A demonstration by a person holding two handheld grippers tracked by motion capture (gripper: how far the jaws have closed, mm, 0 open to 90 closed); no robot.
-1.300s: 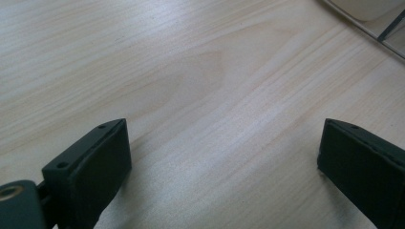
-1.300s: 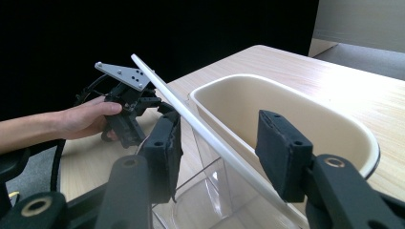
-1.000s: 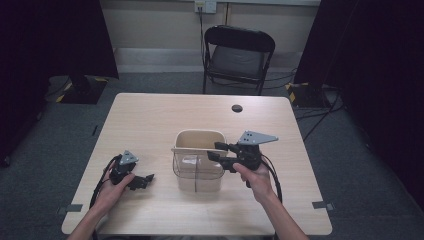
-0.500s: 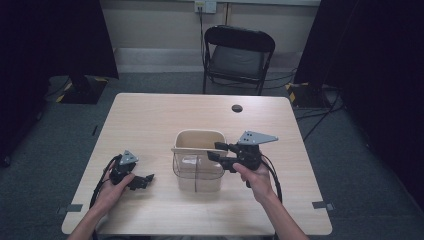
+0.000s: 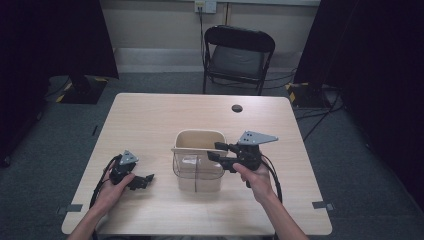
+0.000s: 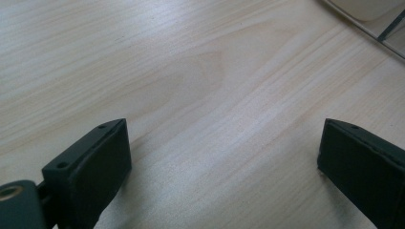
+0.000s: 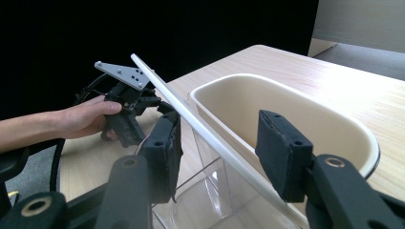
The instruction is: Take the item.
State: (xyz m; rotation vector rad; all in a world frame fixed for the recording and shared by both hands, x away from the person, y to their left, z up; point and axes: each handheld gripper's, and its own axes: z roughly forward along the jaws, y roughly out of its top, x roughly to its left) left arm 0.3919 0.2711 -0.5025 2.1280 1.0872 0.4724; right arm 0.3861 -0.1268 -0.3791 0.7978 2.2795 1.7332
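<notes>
Left gripper [image 5: 141, 181] sits low in the left hand [image 5: 111, 187], fingers [image 6: 90, 167] spread wide. Right gripper [image 5: 216, 151], raised in the right hand [image 5: 256, 176], is also parted.

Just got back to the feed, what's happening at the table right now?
A person is working with a gripper in each hand at a wooden table. The right gripper is open, its fingers either side of the white rim or handle of a clear container that sits against a beige tub. Whether it touches is unclear. The left gripper rests open on bare tabletop beside the containers, holding nothing.
</notes>
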